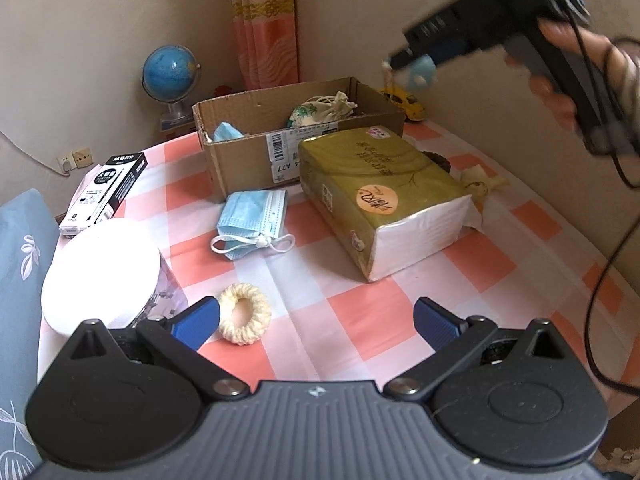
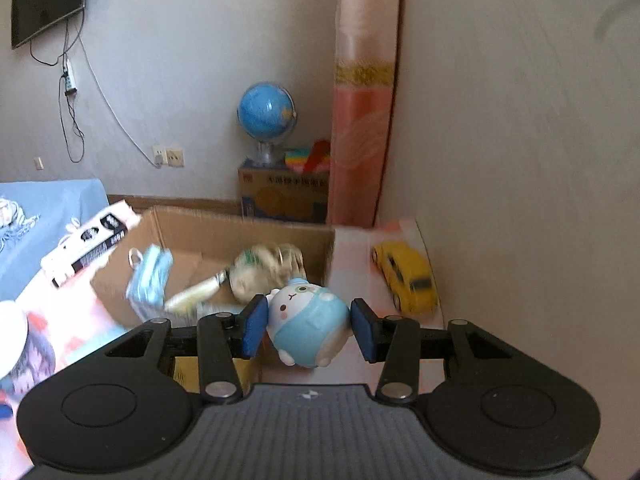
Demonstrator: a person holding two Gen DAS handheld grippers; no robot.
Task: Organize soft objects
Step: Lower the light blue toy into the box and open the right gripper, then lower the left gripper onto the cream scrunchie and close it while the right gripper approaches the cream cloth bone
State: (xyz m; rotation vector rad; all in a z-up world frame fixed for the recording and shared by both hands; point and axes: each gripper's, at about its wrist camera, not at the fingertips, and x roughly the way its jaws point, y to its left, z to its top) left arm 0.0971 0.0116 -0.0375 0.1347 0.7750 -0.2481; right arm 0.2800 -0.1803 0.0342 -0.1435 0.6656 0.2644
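My right gripper (image 2: 308, 326) is shut on a small white and light-blue plush toy (image 2: 306, 320), held in the air by the near right corner of the open cardboard box (image 2: 240, 228). The left wrist view shows that toy (image 1: 422, 72) high above the box (image 1: 240, 160). Inside the box lie a blue face mask (image 1: 226, 132) and a drawstring pouch (image 1: 320, 110). My left gripper (image 1: 316, 328) stands open and empty low over the checked tablecloth (image 1: 360, 308). A cream knitted scrunchie (image 1: 244, 314) lies by its left finger. Another blue mask (image 1: 252, 216) lies in front of the box.
A gold tissue pack (image 1: 384, 196) lies right of the box, with a cream pouch (image 1: 480, 184) behind it. A toilet roll (image 1: 100, 276) and a black-and-white carton (image 1: 104, 196) stand at the left. A yellow toy car (image 2: 404, 276) and a globe (image 1: 170, 70) sit by the wall.
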